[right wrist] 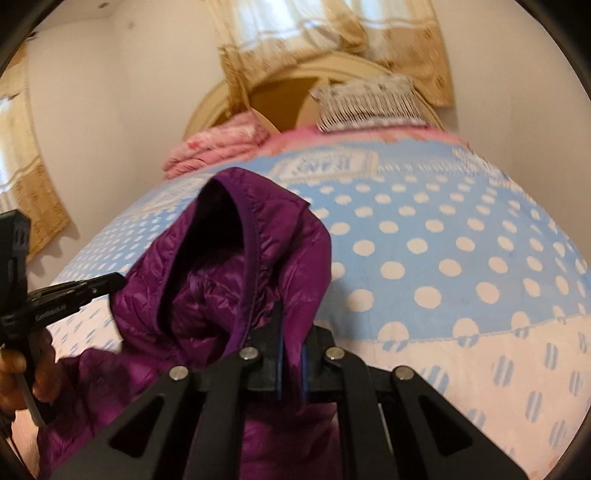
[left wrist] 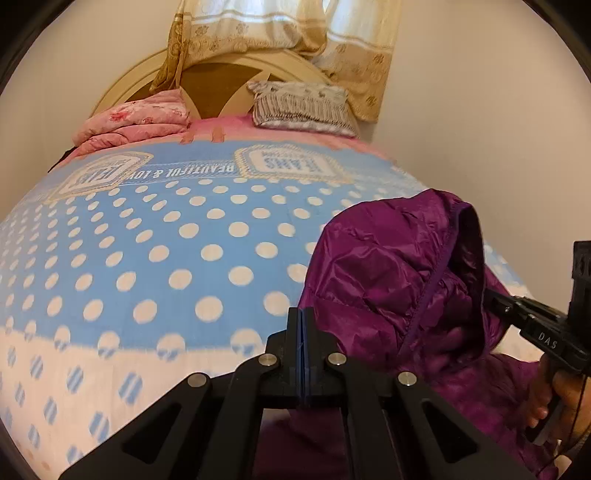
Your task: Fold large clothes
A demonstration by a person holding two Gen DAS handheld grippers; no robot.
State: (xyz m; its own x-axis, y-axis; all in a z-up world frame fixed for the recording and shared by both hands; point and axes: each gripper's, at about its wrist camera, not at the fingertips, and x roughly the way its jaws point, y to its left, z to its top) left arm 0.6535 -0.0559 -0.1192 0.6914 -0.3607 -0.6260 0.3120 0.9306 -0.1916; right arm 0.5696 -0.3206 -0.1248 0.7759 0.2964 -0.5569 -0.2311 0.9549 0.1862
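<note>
A purple quilted hooded jacket (left wrist: 388,266) (right wrist: 221,288) is raised off the blue polka-dot bedcover (left wrist: 184,240) (right wrist: 443,258), its hood standing upright with the dark opening showing. My right gripper (right wrist: 291,325) is shut on a fold of purple fabric that shows between its blue pads; in the left wrist view it (left wrist: 489,299) bites the jacket's far side. My left gripper (left wrist: 303,321) is shut tight at the jacket's near edge, with purple cloth hanging under it. In the right wrist view, the left gripper's tip (right wrist: 116,282) meets the jacket's left shoulder.
A folded pink quilt (left wrist: 136,122) (right wrist: 218,144) and a striped pillow (left wrist: 299,105) (right wrist: 369,103) lie at the head of the bed by the cream headboard (left wrist: 221,81). Beige curtains (left wrist: 277,26) hang behind. A person's hand (left wrist: 565,398) (right wrist: 14,373) holds each handle.
</note>
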